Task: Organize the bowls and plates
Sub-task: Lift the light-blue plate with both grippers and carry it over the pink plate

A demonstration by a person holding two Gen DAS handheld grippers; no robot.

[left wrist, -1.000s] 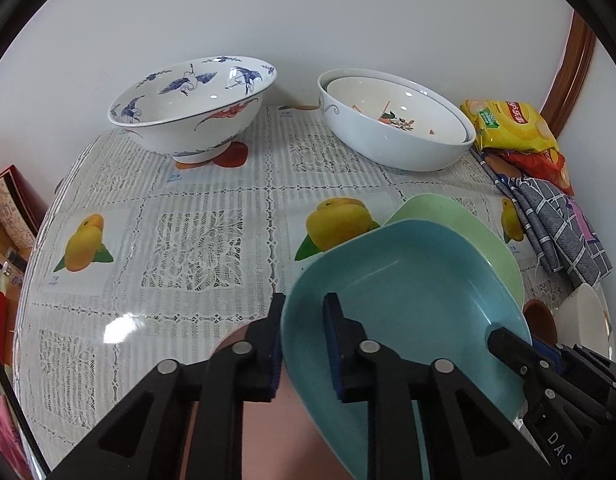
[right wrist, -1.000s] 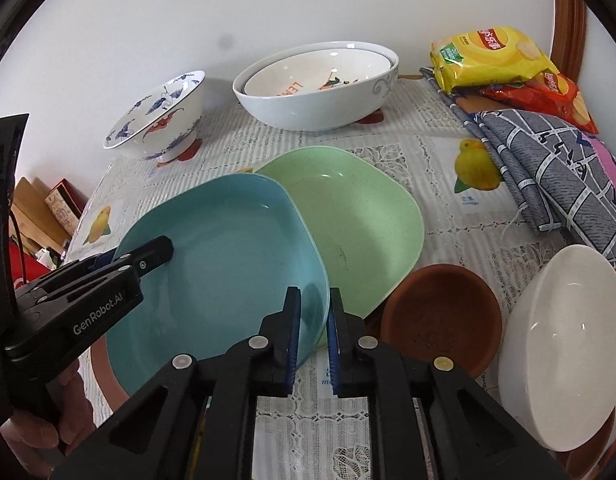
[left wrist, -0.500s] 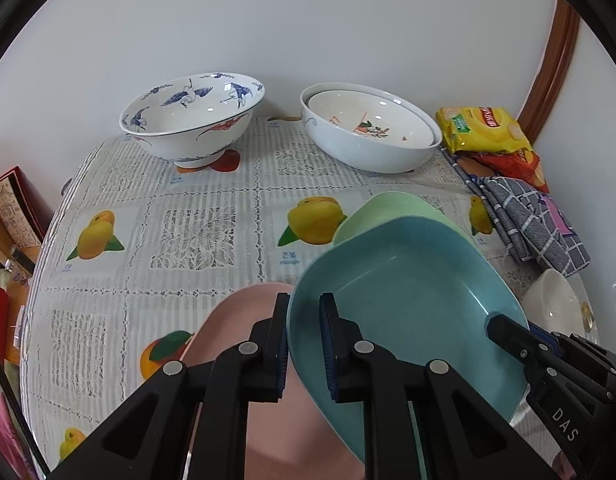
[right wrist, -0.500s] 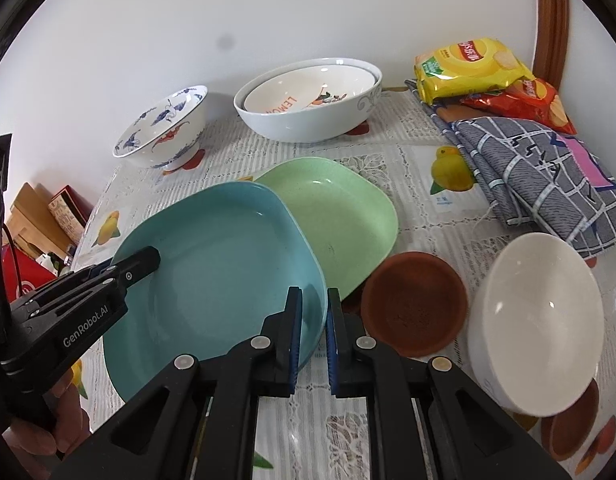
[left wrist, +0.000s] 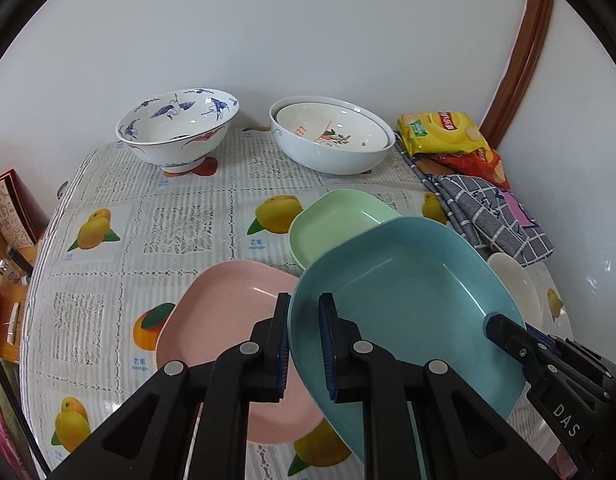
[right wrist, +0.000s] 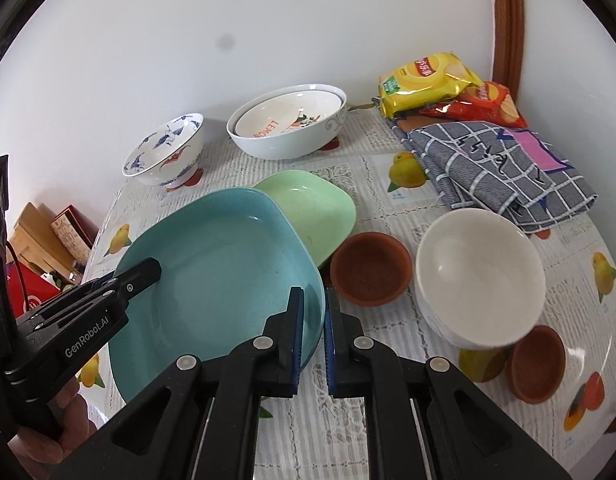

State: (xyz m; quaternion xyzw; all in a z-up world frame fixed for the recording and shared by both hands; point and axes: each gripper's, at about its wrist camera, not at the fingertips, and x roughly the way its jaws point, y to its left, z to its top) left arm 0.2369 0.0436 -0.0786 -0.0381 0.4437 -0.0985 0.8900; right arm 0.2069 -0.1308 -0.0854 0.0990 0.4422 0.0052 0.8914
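Both grippers hold one teal square plate by opposite rims, lifted above the table. My left gripper is shut on its left rim; my right gripper is shut on its right rim, the plate spreading to its left. A pink plate lies on the table under the teal one. A green plate lies just beyond. A white bowl and two small brown dishes sit at the right.
A blue-and-white patterned bowl and two nested white bowls stand at the back by the wall. Chip bags and a checked grey cloth lie at the back right. Boxes stand off the table's left edge.
Both grippers have risen and pulled back with the teal plate. The pink plate beneath it has come into view, and the green plate is less covered.
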